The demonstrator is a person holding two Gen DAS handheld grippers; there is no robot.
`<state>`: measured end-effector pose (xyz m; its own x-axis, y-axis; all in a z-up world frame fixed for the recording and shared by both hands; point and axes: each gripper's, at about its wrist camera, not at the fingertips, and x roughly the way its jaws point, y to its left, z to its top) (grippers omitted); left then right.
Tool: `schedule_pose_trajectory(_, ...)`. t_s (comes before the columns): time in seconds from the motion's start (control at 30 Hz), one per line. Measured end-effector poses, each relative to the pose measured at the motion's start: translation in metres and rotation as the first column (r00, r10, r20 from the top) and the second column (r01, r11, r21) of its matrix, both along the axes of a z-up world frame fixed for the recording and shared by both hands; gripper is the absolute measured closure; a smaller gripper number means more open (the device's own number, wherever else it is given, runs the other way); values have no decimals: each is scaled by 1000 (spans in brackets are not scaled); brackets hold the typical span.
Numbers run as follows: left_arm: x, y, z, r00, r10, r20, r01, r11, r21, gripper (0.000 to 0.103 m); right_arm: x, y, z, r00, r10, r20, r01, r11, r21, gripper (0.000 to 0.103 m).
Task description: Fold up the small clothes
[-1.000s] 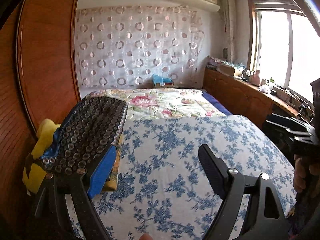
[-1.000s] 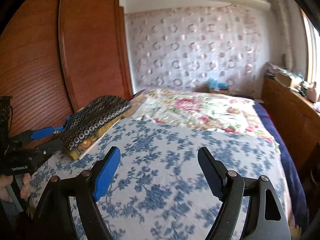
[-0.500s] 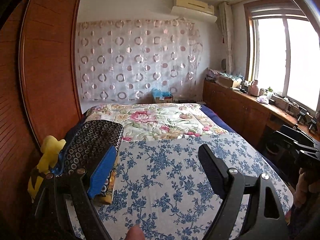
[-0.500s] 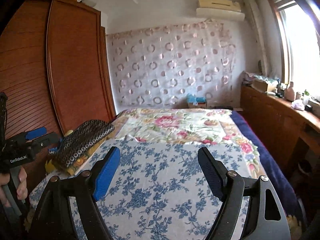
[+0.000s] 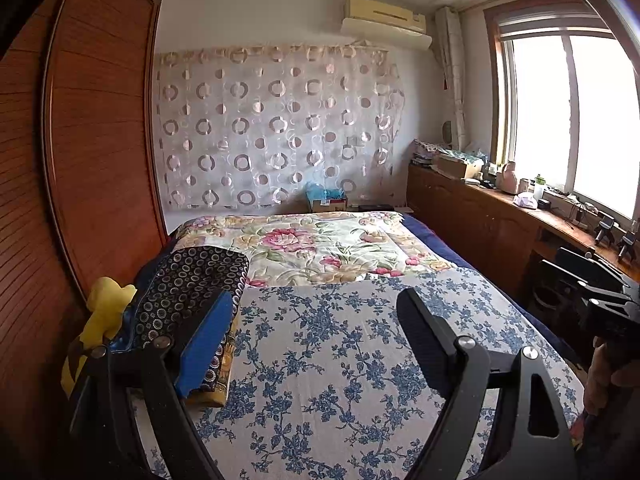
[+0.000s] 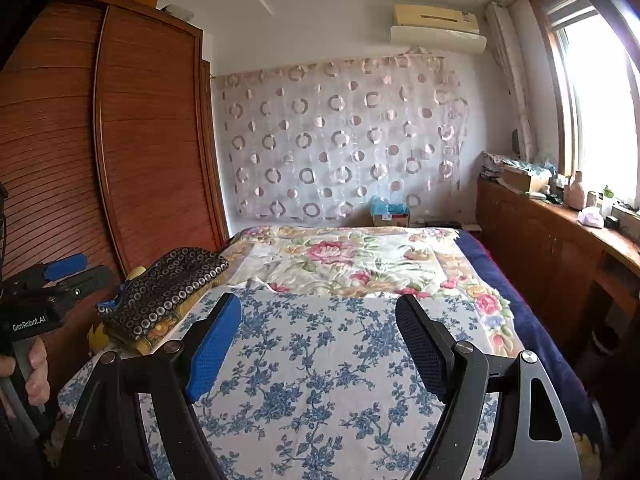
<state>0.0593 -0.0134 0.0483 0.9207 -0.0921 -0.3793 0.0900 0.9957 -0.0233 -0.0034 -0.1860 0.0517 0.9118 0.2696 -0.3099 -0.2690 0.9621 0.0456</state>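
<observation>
A folded dark garment with a ring pattern (image 5: 192,280) (image 6: 172,284) lies on top of a yellow-orange folded piece at the left edge of the bed. My left gripper (image 5: 316,332) is open and empty; its blue pad overlaps the stack's near end in the picture, and contact cannot be told. In the right wrist view the left gripper (image 6: 76,272) hangs off the bed's left side, held by a hand (image 6: 36,368). My right gripper (image 6: 320,340) is open above the blue-flowered sheet (image 6: 320,392), with nothing between its fingers. It also shows at the right edge of the left wrist view (image 5: 572,268).
A yellow plush toy (image 5: 108,312) sits beside the stack against the wooden wardrobe (image 5: 100,160). A flowered quilt (image 5: 320,244) covers the far half of the bed. A wooden counter (image 5: 500,216) with small items runs under the window on the right.
Both views have lifted, showing more wall and ceiling. The left gripper has risen and drawn back from the folded stack, which now looks smaller. Both grippers stay open.
</observation>
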Motion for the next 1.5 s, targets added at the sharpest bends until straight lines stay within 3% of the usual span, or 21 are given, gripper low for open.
schedule_pose_trajectory(1.5,-4,7,2,1000,11,4,-11,1000,5,18,5,-12,1,1000,-1,-4,1,1000,-3,22)
